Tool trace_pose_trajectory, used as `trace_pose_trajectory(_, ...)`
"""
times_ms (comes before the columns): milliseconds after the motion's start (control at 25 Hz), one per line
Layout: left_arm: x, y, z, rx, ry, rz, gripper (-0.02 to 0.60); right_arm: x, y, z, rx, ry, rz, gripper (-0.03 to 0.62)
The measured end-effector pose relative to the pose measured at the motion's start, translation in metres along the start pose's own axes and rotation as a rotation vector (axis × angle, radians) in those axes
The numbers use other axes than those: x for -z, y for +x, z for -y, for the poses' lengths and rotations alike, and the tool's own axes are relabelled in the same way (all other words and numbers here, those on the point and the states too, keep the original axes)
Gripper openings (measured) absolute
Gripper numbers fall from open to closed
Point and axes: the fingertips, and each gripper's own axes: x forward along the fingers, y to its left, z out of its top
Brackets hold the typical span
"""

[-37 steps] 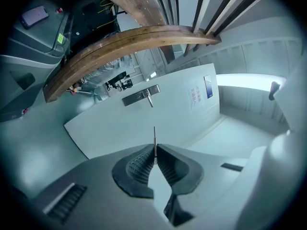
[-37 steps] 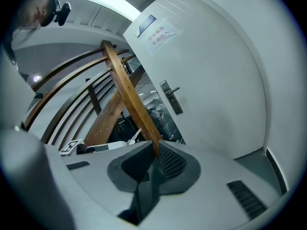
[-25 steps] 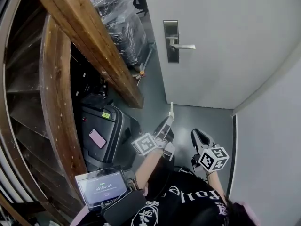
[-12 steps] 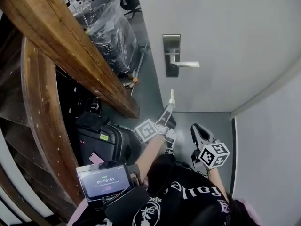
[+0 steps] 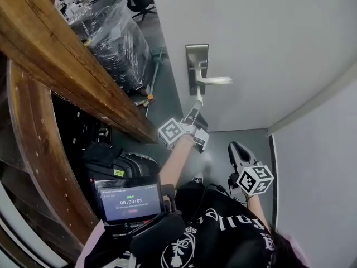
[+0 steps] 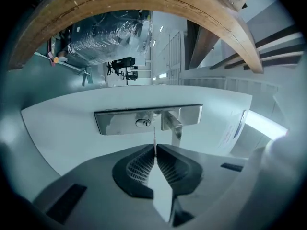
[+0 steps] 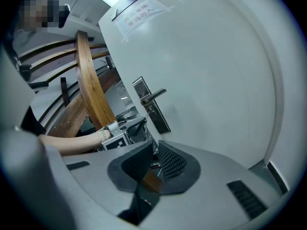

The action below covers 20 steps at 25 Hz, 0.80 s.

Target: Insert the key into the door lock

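**White door and lock plate faced by a gripped key**

A white door (image 5: pixel 262 43) beside a curved wooden stair rail (image 5: pixel 67 60) was seen, with a metal lock plate (image 5: pixel 196 66) and lever handle (image 5: pixel 216 80) mounted on it. The left gripper (image 5: pixel 195 115) was raised toward the plate, its jaws closed on the key (image 6: pixel 155 139). The blade was pointed at the plate, its tip just beside the keyhole (image 6: pixel 143 123); contact could not be judged. The right gripper (image 5: pixel 236 149) was held low, well apart from the door, its jaws narrowly parted with nothing between them.
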Motion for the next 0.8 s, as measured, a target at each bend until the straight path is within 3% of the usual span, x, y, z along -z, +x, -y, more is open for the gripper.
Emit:
trace_pose_trajectory(160, -0.009, 0.013, -0.009, 0.002, -0.043, 0.016, 0.023, -0.001, 0.002, 0.007, 0.028, 0.009, 0.001, 0.036)
trace_pose_trajectory(560, -0.008, 0.020, -0.022, -0.019, -0.053, -0.017, 0.023, 0.005, -0.001, 0.016, 0.060, 0.017, 0.003, 0.035)
trace_pose_trajectory(800, -0.013, 0.021, -0.026, -0.027, -0.072, 0.008, 0.023, 0.003, 0.001, 0.017, 0.059, 0.016, 0.006, 0.036)
